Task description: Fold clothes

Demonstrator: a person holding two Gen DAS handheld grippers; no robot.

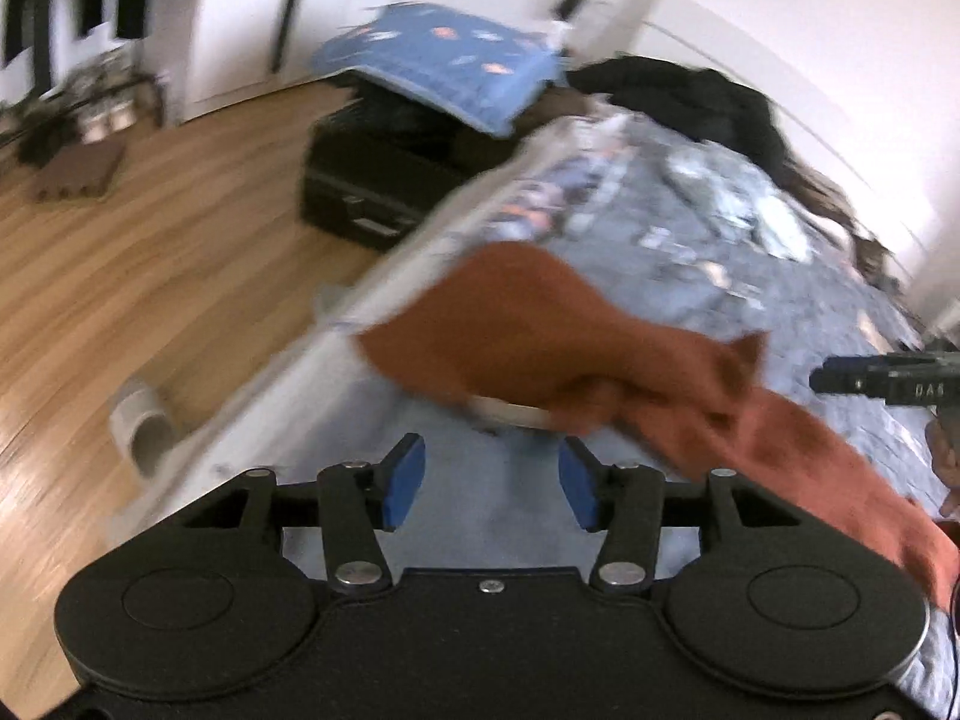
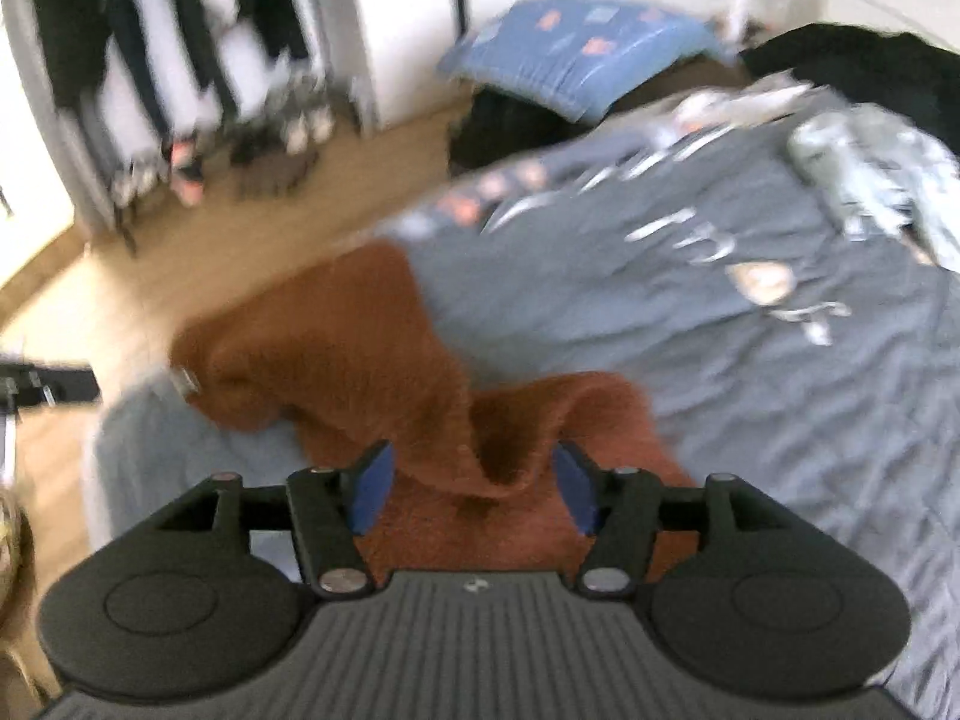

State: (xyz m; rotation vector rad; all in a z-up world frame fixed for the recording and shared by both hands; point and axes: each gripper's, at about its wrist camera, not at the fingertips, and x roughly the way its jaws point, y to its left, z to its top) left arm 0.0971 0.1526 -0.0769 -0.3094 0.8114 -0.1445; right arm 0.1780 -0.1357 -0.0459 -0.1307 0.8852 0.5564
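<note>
The bed point(image 2: 750, 324), covered in a grey-blue printed quilt, is seen in both views, which are blurred. 1 rust-brown garment point(image 2: 360, 354) is spread across the near corner of the bed, rumpled, with part of it at the bed's edge and a raised fold nearest the right gripper point(image 2: 474, 483). A white label point(image 1: 510, 408) is visible on it.

The cloth is judged soft, limp and light, with a fuzzy, non-slippery surface; it should drape and bunch when lifted. An edge or corner is judged the best place to be gripped, 1 per gripper.

The right gripper is spread, the raised fold between its jaws but not pinched. The left gripper point(image 1: 491, 483) is spread and empty, just short of the garment.
</note>
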